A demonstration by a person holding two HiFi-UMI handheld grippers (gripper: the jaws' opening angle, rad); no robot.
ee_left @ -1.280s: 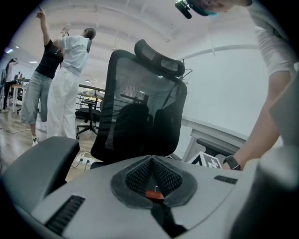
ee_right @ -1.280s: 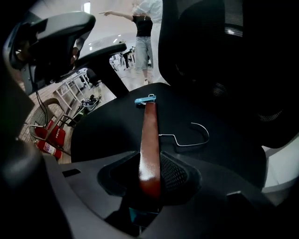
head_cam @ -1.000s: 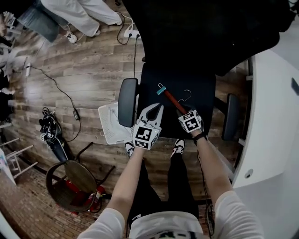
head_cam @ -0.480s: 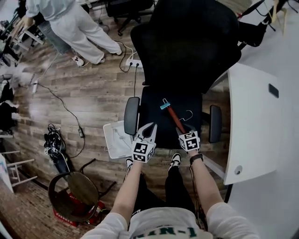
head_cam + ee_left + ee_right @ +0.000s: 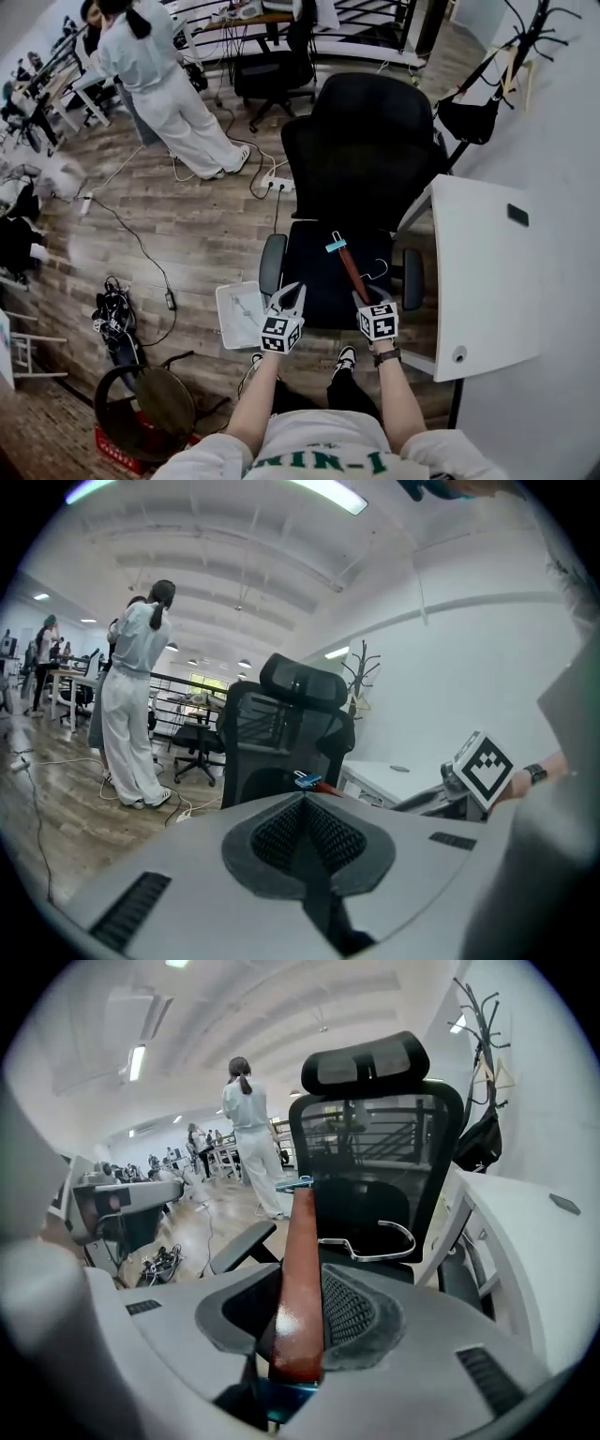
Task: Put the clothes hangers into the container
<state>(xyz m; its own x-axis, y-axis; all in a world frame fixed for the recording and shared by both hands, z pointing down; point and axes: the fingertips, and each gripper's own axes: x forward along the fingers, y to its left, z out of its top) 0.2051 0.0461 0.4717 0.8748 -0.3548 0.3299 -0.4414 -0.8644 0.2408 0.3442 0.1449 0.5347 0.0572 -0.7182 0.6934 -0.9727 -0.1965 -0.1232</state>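
Note:
My right gripper (image 5: 361, 296) (image 5: 302, 1290) is shut on a brown wooden clothes hanger (image 5: 349, 269) (image 5: 300, 1260). The hanger has a blue clip (image 5: 335, 247) at its far end and a metal hook (image 5: 375, 1242), and it juts out over the black seat of an office chair (image 5: 319, 272). My left gripper (image 5: 287, 300) (image 5: 305, 803) hovers over the seat's left front edge, shut with nothing between its pads. A white container (image 5: 239, 314) stands on the floor just left of the chair. In the left gripper view the blue clip (image 5: 307, 781) shows past the jaws.
The chair's tall backrest (image 5: 361, 150) rises ahead. A white desk (image 5: 483, 272) is close on the right. A person in white (image 5: 164, 84) stands at the far left. Cables and a power strip (image 5: 281, 185) lie on the wood floor. A round stool (image 5: 155, 398) is at near left.
The head view has lifted and takes in more of the room, so both grippers sit lower in the frame. The hanger stays in the right gripper over the seat.

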